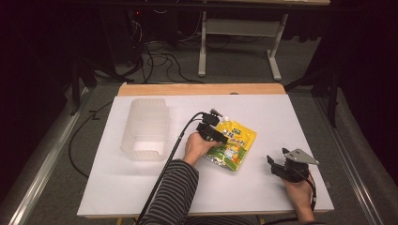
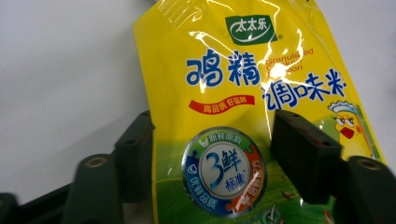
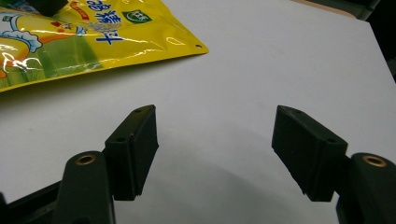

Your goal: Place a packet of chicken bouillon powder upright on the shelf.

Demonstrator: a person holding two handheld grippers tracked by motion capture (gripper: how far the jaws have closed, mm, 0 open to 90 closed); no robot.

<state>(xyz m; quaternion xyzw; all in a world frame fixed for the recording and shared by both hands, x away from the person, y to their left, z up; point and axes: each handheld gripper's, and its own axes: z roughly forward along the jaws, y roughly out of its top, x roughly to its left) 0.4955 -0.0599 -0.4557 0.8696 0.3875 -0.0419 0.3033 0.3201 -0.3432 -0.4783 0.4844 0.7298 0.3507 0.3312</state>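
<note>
We set our left gripper [image 1: 218,135] over the yellow seasoning pouch [image 1: 234,143] lying flat mid-table – jaws partly open, straddling its edge, not yet pinching – while our right gripper [image 1: 277,165] waits wide open, empty, well apart.

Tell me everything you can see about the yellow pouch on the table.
The pouch is glossy yellow film with blue Chinese characters, a green logo near its top, a round badge, a cartoon chicken and a green lower part. A white spout shows at its top end. It lies flat and askew on the white table, right of the clear plastic bin. The left gripper is over it, jaws straddling one side edge: one beside the pouch, one above its face. Whether they press it is unclear.
</note>
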